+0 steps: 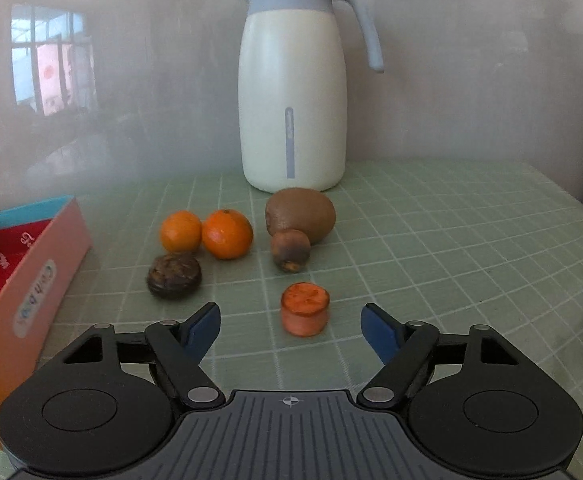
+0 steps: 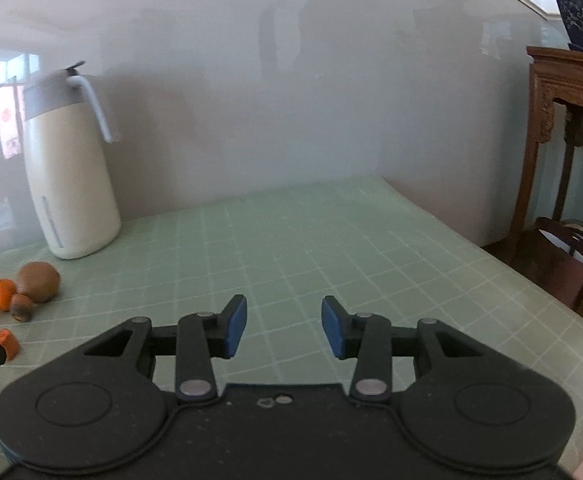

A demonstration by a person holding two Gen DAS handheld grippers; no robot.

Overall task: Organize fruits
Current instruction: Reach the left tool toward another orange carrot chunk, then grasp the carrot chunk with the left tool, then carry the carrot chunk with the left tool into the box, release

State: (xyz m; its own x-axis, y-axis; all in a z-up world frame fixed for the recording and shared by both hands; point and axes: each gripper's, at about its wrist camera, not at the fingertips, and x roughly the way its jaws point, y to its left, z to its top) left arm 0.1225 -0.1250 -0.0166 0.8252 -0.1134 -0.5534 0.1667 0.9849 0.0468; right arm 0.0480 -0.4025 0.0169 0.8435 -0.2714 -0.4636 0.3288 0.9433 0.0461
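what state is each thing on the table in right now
left tool: open, carrot chunk between its fingers, untouched
right tool: open, holding nothing
carrot chunk: upright, cut face up
kettle: upright, lid shut
red box: open on top
two oranges: whole, touching
kiwi: whole, unpeeled

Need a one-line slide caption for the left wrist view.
Open left claw lines up on an orange fruit slice, with two tangerines, a kiwi and a jug behind.

Glossy plastic jug [image 1: 293,92], fuzzy matt kiwi [image 1: 301,214], wrinkled rough walnut [image 1: 174,275], cardboard box [image 1: 31,280].
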